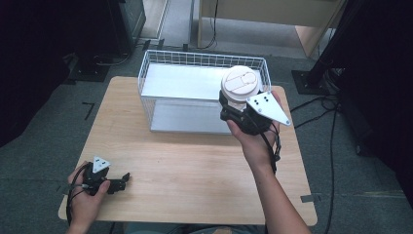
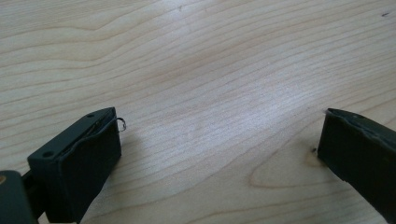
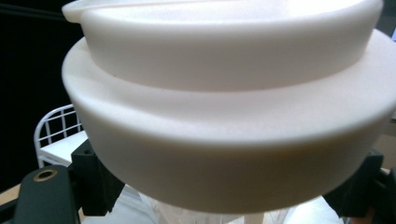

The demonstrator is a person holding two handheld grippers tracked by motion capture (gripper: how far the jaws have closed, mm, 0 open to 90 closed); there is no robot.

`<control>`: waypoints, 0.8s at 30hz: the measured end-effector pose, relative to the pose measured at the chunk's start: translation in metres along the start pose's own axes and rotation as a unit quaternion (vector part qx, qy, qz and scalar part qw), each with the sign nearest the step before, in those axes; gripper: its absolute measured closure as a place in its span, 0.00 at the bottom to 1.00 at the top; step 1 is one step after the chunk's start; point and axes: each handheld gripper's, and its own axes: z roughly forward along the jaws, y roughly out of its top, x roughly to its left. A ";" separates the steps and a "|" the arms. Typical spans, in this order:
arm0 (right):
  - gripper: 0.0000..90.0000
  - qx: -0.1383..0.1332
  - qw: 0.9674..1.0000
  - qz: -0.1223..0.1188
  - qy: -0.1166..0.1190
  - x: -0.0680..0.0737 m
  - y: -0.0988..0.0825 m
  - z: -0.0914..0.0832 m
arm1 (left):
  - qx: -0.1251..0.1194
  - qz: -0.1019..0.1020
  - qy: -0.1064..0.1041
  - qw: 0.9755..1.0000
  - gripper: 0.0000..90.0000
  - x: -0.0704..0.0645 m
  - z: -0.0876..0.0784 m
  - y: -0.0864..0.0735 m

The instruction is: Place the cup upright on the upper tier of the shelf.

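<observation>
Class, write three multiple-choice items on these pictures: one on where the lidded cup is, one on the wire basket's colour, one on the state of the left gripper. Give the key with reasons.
1. Where is the white lidded cup?
A. lying on the table
B. held up in the right gripper
C. on the floor

2. What colour is the wire basket?
A. white
B. red
C. black

3. How is the left gripper?
A. shut on a cup
B. open, nothing between its jaws
C. inside the basket

Key: B, the jaws clamp the cup by the basket's near right corner; A, white wires; B, bare table between its spread jaws.
</observation>
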 end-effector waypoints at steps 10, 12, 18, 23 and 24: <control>0.18 0.007 1.000 -0.011 -0.018 -0.007 0.006 0.025 | 0.000 0.000 0.000 1.000 0.00 0.000 0.000 0.000; 0.18 0.008 1.000 -0.010 -0.019 -0.010 0.008 0.030 | -0.001 -0.001 0.000 1.000 0.00 0.000 0.000 0.000; 0.18 0.012 0.999 -0.015 -0.031 -0.016 0.012 0.046 | 0.000 0.001 0.000 1.000 0.00 0.000 0.000 0.000; 0.18 0.019 0.999 -0.006 -0.032 -0.018 0.010 0.058 | 0.000 0.001 0.000 1.000 0.00 0.000 0.000 0.000; 0.18 0.024 0.999 -0.007 -0.033 -0.018 0.007 0.064 | 0.000 0.001 0.000 1.000 0.00 0.000 0.000 0.000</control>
